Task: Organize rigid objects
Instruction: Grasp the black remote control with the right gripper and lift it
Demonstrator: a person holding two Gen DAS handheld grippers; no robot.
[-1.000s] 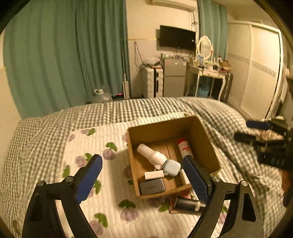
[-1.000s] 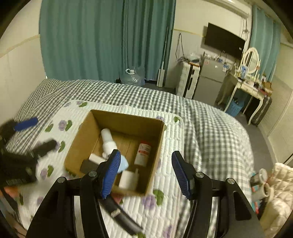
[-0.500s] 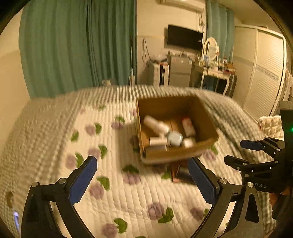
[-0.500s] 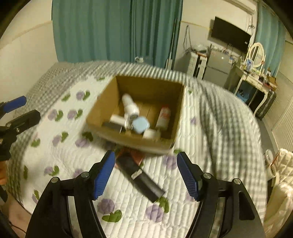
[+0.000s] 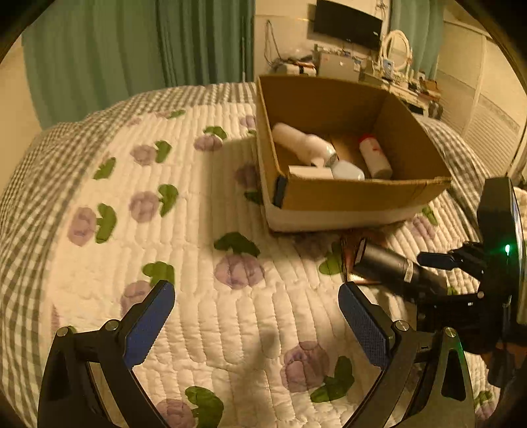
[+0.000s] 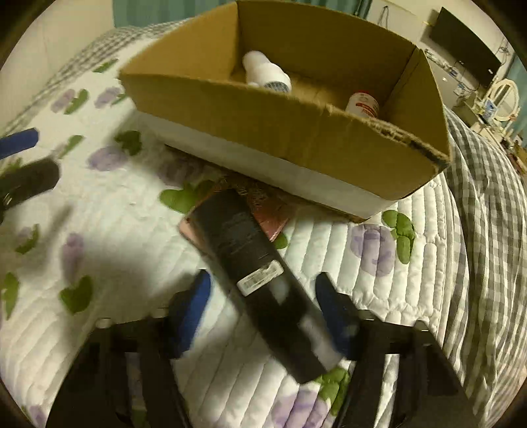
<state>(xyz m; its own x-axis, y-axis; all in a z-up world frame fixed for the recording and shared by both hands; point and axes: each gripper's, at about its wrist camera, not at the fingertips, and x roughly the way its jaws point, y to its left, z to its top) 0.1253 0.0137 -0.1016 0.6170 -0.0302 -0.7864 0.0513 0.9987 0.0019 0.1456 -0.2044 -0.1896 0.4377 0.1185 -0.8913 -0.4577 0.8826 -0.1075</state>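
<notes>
A cardboard box (image 5: 349, 197) (image 6: 263, 131) sits on the quilted bed and holds white bottles (image 5: 303, 145) (image 6: 266, 74), a red-labelled bottle (image 5: 375, 158) (image 6: 362, 103) and a small white box (image 5: 309, 172). A long black tube (image 6: 260, 276) (image 5: 392, 268) lies on the quilt before the box, across a pink flat object (image 6: 275, 220). My right gripper (image 6: 263, 296) is open, its jaws either side of the tube's near half, apart from it. My left gripper (image 5: 257, 312) is open and empty over bare quilt.
The floral quilt (image 5: 197, 230) covers a checked bedspread (image 6: 487, 197). A desk, mirror and television (image 5: 349, 23) stand beyond the bed, with green curtains (image 5: 131, 59) at the back left. The right gripper shows at the right edge in the left wrist view (image 5: 461, 280).
Both grippers have dropped low toward the quilt and moved closer. The right gripper has come down around the black tube, which now lies between its open jaws.
</notes>
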